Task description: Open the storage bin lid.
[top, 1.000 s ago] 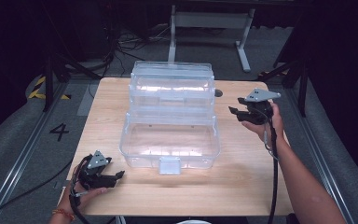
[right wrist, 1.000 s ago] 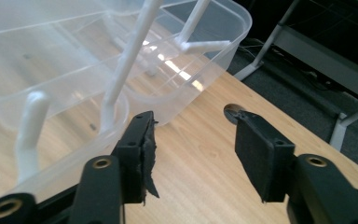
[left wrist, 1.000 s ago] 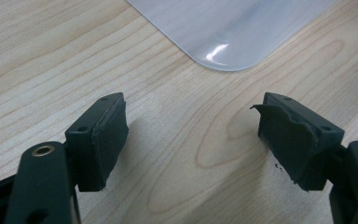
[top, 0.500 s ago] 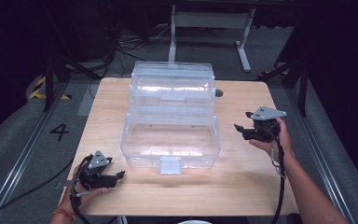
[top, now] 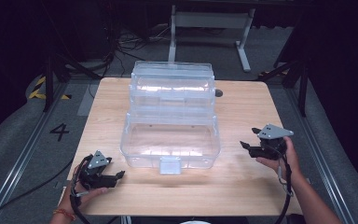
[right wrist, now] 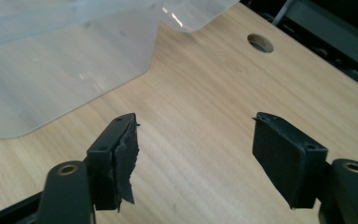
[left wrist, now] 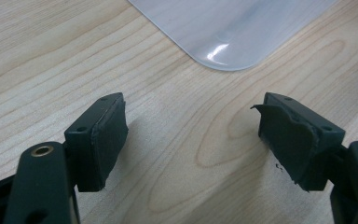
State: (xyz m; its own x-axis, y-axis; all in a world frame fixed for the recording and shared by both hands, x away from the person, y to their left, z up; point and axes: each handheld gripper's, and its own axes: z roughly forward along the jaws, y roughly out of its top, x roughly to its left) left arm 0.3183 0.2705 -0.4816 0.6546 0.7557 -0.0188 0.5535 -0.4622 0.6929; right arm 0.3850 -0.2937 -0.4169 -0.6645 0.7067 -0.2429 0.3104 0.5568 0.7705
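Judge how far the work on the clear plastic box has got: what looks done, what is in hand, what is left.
Done: the clear tiered box stands open, trays stepped back. In hand: nothing; the right gripper, beside the box, has just been opening its jaws with only bare table between them. The left gripper rests open near the front corner. Left: probably closing the box and its front latch.

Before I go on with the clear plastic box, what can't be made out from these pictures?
- Clear box, high view: contents unreadable through glare and stacked clear walls.
- Front latch, high view: too small to tell fastened or loose.
- Box in the left gripper view: cut off by the top edge.
- Box in the right gripper view: cut off by the top and left edges.
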